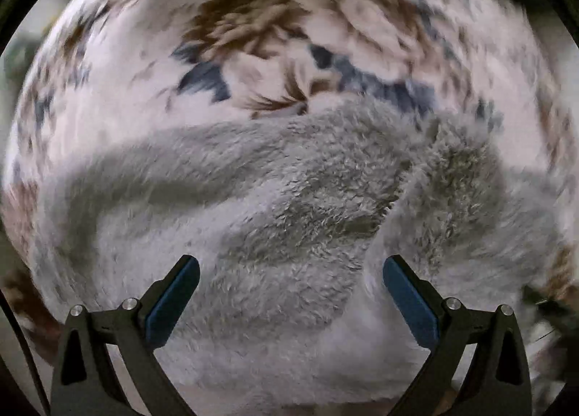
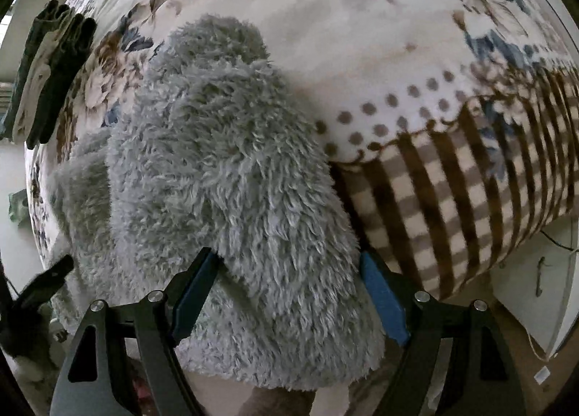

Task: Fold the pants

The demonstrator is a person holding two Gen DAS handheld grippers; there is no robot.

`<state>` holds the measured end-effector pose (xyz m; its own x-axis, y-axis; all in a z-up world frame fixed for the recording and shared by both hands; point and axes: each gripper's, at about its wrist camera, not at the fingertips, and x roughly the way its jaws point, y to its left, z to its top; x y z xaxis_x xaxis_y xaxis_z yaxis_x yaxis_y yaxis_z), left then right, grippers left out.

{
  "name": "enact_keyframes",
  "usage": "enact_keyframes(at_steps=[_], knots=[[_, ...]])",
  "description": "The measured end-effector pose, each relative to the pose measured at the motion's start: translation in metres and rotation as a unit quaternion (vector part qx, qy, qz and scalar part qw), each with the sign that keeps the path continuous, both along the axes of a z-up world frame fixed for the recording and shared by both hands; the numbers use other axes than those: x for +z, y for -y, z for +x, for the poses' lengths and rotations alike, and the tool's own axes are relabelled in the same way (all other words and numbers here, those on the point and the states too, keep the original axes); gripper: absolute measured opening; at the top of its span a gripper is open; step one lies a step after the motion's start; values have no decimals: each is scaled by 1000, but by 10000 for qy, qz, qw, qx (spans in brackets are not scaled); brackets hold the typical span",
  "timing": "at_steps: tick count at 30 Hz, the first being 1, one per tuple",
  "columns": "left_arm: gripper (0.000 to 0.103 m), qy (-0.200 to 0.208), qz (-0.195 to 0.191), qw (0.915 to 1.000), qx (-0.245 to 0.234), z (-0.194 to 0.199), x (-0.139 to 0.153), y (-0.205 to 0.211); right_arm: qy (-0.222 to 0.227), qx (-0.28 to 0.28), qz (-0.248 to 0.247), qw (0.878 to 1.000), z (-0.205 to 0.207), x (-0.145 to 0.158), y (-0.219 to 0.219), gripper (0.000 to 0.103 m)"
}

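The grey fluffy pants (image 1: 275, 206) lie rumpled on a floral bedspread (image 1: 253, 25). In the left wrist view my left gripper (image 1: 289, 282) is open, its blue-padded jaws wide apart just above the fleece, holding nothing. In the right wrist view the pants (image 2: 217, 169) stretch away from the near edge of the bed, one leg end rounded at the far left. My right gripper (image 2: 289, 282) is open, its jaws standing on either side of the near end of the pants, not closed on the cloth.
The bedspread (image 2: 362, 36) hangs over the bed's edge with a brown checked border (image 2: 452, 191). Folded dark and white garments (image 2: 47, 68) sit at the bed's far left. Floor and a cable (image 2: 539, 271) show at the right. The other gripper's tip (image 2: 43, 282) shows at left.
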<state>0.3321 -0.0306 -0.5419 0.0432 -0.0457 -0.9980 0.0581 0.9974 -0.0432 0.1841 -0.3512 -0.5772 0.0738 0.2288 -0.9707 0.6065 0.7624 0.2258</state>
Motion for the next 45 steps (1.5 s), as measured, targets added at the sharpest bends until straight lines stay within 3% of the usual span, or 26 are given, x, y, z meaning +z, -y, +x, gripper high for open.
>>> enact_keyframes(at_steps=[2,4,5,7,9,11,13,15,19,21,24,27,30,32,37,39,40,42,45], knots=[[103,-78,-854,9959,275,3,6,-1,-33,33,-1,10000,1,1,1,83],[103,-209,-1296,9910,259,8,-4,12,-58,7,33,10000,0,3,4,83],[103,-253,-1364,9902,179,11,-11,22,-88,6,39,10000,1,3,5,83],[102,-381,-1136,9928,-72,15,-34,42,-140,27,17,9999,4,1,6,83],[72,-484,-960,9933,-427,14,-55,60,-198,39,16,9998,4,0,10,83],[21,-277,-1033,9914,-753,7,-52,72,-237,45,11,9997,6,-3,13,83],[16,59,-983,9909,-920,-2,-33,74,-274,78,-6,9996,7,-7,17,83],[15,198,-1148,9912,-626,-11,-14,60,-295,111,2,9995,11,-11,17,83],[14,-9,-1449,9890,283,-30,3,13,-258,283,106,9992,22,-13,10,83],[14,-218,-1401,9873,716,-44,-7,-8,-262,431,147,9986,30,-14,2,83],[17,-547,-1318,9849,979,-52,-32,-14,-295,686,183,9970,40,-13,-12,83],[25,-658,-1576,9783,1175,-48,-31,-24,-275,885,68,9957,49,-7,-21,83],[42,-312,-1653,9783,1213,-40,-4,-32,-204,892,115,9957,54,1,-26,83],[64,-62,-1602,9800,1182,-36,10,-41,-183,884,122,9958,55,5,-30,83],[64,-33,-1608,9832,861,1,-15,-28,-201,859,104,9960,51,10,-29,83],[42,-157,-1524,9868,532,13,-36,-12,-246,858,51,9960,51,10,-32,83],[25,-151,-1438,9886,415,13,-41,-13,-249,874,14,9959,51,10,-33,83],[25,-118,-1150,9927,351,15,-50,-12,-265,934,-101,9952,53,10,-38,83],[28,-151,-1302,9896,591,14,-51,-23,-312,1057,-322,9934,56,11,-49,83]])
